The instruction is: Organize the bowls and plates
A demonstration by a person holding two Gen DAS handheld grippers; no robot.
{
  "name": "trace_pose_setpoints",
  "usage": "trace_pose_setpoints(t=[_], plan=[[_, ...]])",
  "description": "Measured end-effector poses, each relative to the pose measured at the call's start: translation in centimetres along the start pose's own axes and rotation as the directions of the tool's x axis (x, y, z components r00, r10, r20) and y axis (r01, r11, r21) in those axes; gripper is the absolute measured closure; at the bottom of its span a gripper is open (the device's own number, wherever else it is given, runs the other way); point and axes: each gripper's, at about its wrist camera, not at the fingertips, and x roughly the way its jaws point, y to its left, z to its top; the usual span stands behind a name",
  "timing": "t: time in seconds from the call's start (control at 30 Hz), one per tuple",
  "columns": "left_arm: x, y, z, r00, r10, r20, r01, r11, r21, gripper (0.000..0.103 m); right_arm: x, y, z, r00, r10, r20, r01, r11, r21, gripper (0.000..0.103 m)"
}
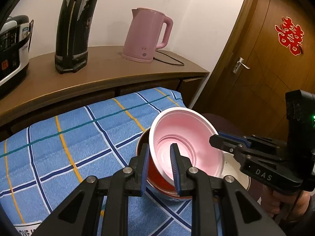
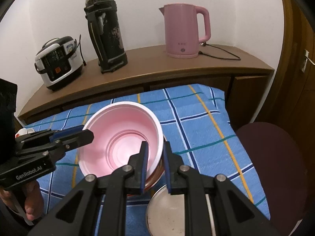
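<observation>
Two grippers: both clamped on the pink bowl (image 1: pixel 187 143) rim.
Left gripper (image 1: pixel 160 169): near rim.
Right gripper (image 2: pixel 155 165): opposite rim.
Pink bowl: tilted over red bowl (image 1: pixel 157 179).

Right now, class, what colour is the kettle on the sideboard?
Pink; the kettle shows best in the right wrist view.

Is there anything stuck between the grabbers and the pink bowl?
No. Both the left gripper and right gripper already straddle the pink bowl rim, one finger inside, one outside. Nothing lies between.
</observation>
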Motion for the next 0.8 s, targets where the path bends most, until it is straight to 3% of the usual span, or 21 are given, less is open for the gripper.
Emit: trace_pose_setpoints(t=[0.8], plan=[[0.97,0.18,-0.42,0.999,0.015,-0.05,-0.014,1.0,0.01,0.08,0.98,0.05,0.05,0.999,-0.008,-0.041,0.008,1.0,-0.011,0.086]])
